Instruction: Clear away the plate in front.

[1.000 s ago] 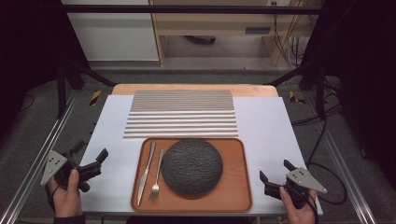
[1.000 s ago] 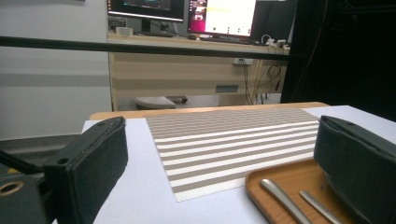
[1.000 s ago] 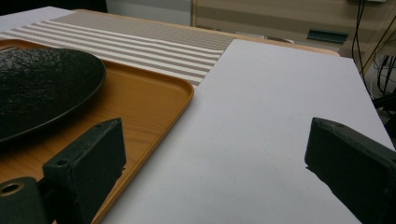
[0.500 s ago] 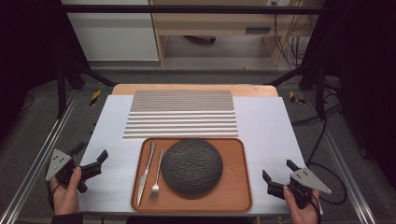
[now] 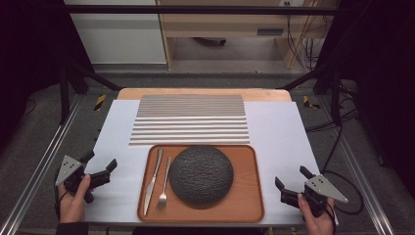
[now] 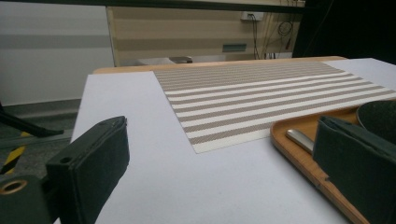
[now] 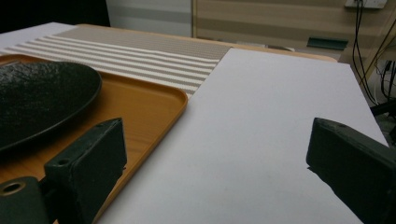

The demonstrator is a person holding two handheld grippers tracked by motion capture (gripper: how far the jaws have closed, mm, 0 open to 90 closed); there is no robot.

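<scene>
An orange-brown tray (image 5: 244, 205) lies at the table's near middle. On it rest a dark textured plate (image 5: 200, 175), a knife (image 5: 152, 180) and a fork (image 5: 164, 185) to the plate's left. My left gripper (image 5: 100, 162) is open, held low at the table's near left corner, left of the tray (image 6: 299, 156). My right gripper (image 5: 292, 177) is open at the near right corner, beside the tray (image 7: 154, 105) and plate (image 7: 42, 100). Nothing sits between either pair of jaws.
A striped placemat (image 5: 191, 120) lies beyond the tray on the pale table cover (image 5: 279, 132). A wooden table edge (image 5: 205, 92) shows at the back. Metal rails (image 5: 39, 161) run along both sides, with cables on the floor at right.
Both hands have slid slightly toward me and outward at the near corners. The tray, plate and cutlery have not moved.
</scene>
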